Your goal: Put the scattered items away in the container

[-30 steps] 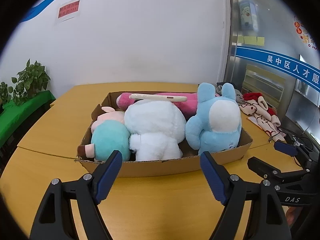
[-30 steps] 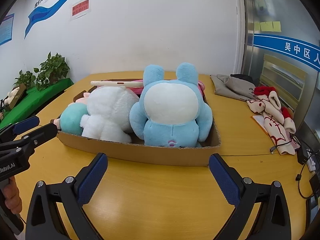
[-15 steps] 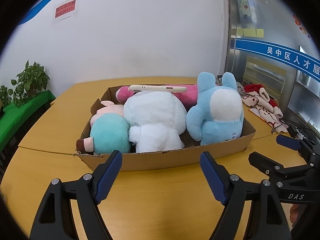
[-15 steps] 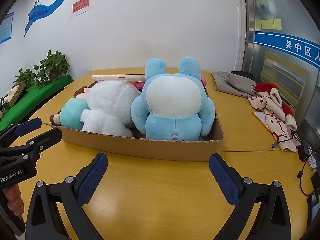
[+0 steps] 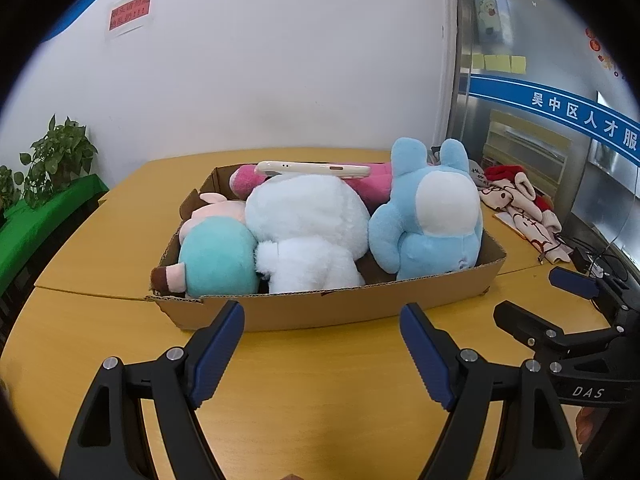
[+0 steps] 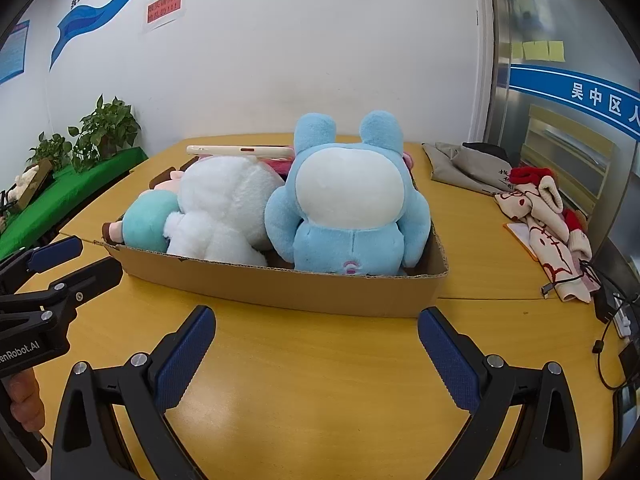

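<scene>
1. Since the earlier frame, we see the cardboard box point(image 5: 332, 308) sit slightly higher in the left view.
2. Our left gripper point(image 5: 322, 354) and right gripper point(image 6: 316, 354) gape wide, empty, above the table point(image 6: 312, 400).
3. The plush toys point(image 6: 340, 200) fill the box.

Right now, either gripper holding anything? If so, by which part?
Nothing held. Left gripper and right gripper are both open and empty, short of the cardboard box.

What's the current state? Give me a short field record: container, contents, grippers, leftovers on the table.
container: cardboard box on the yellow table
contents: blue plush, white plush, teal plush, pink plush, phone on top
left hand-held gripper: open, empty
right hand-held gripper: open, empty
leftovers: red-and-cream cloth, grey garment beside box
</scene>
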Available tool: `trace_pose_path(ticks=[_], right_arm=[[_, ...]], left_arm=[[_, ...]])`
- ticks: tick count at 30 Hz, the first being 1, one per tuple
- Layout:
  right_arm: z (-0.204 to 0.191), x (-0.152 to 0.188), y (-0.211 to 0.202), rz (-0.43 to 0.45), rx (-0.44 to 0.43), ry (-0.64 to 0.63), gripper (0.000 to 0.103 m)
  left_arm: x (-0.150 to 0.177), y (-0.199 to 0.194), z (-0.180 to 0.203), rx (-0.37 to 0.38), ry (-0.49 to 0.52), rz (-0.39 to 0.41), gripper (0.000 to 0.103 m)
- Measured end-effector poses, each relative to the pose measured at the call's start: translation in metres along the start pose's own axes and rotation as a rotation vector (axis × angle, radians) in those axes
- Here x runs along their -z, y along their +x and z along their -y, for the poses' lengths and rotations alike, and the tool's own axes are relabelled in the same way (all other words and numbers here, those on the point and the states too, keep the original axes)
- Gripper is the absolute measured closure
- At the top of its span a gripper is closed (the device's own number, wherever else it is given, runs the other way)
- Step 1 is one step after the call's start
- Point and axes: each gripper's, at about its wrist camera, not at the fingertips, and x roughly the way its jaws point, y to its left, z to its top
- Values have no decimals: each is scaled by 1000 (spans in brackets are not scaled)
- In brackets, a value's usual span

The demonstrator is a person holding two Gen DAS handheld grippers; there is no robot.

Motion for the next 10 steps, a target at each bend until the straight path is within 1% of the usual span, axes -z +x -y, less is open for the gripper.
trace_pose_path(ticks=[3, 7, 10], right_arm=[[1, 3, 2, -7, 1, 1, 0], [2, 6, 2, -12, 5, 6, 0], [3, 8, 1, -12, 9, 7, 0]], left_arm=[[3, 0, 4, -9, 3, -6, 23], [7, -3, 9, -68, 19, 2, 23], [9, -4, 9, -63, 19, 2, 23]])
